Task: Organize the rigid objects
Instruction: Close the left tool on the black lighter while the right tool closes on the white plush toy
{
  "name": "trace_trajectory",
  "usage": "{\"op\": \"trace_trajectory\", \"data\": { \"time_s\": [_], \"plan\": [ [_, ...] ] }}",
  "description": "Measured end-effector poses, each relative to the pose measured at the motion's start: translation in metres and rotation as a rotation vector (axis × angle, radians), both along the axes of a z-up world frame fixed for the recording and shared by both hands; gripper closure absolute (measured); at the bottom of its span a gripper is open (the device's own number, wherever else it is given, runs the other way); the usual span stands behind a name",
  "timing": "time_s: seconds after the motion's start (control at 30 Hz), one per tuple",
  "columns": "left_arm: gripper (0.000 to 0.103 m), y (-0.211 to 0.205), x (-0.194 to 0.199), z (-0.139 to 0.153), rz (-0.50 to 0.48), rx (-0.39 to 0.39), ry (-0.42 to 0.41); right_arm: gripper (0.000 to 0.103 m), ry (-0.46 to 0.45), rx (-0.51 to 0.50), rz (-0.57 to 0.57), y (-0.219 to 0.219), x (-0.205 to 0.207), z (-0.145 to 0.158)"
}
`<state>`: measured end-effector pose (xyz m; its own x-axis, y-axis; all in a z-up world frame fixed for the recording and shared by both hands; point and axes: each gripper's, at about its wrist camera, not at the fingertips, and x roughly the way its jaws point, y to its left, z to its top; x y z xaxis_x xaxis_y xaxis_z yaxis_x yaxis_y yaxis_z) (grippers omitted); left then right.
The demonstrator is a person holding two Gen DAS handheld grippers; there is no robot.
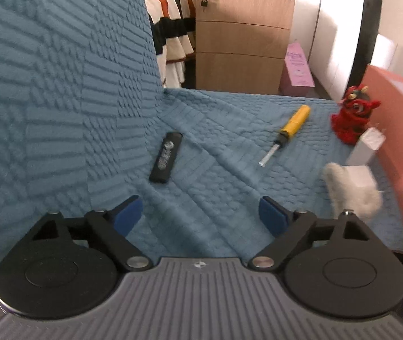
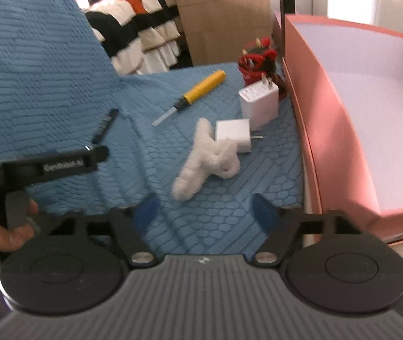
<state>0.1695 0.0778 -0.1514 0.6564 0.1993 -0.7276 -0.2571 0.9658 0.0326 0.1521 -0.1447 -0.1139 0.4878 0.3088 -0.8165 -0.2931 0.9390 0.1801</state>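
On the blue quilted sofa cover lie a flat black stick, a yellow-handled screwdriver and two white plug chargers, one lying flat and one upright. An open pink box with a white inside stands at the right. My left gripper hovers just short of the black stick, open, with only fabric between its blue pads. My right gripper is open above the cover, just short of a white fluffy toy, and holds nothing.
A red plush figure sits by the box's far corner. The sofa back rises at the left. A wooden drawer cabinet and a striped blanket stand beyond the seat. A hand grips the other tool's black frame.
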Motion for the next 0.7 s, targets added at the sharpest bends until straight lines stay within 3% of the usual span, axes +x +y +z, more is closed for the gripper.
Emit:
{"op": "trace_trajectory", "data": {
  "time_s": [0.17,0.3,0.53,0.7],
  "plan": [
    [0.024,0.011,0.031,-0.016,0.01,0.056,0.019,0.035,-0.023,-0.001,-0.018,0.002,0.02,-0.013],
    [0.025,0.022,0.055,-0.031,0.045,0.091,0.056,0.034,-0.035,-0.03,-0.017,0.01,0.037,-0.023],
    [0.037,0.036,0.08,-0.046,0.052,0.093,0.083,0.034,-0.037,-0.041,0.006,0.027,0.05,-0.037],
    [0.04,0.041,0.092,-0.049,0.066,0.099,0.057,0.034,-0.029,-0.081,-0.011,0.036,0.055,-0.048]
  ]
}}
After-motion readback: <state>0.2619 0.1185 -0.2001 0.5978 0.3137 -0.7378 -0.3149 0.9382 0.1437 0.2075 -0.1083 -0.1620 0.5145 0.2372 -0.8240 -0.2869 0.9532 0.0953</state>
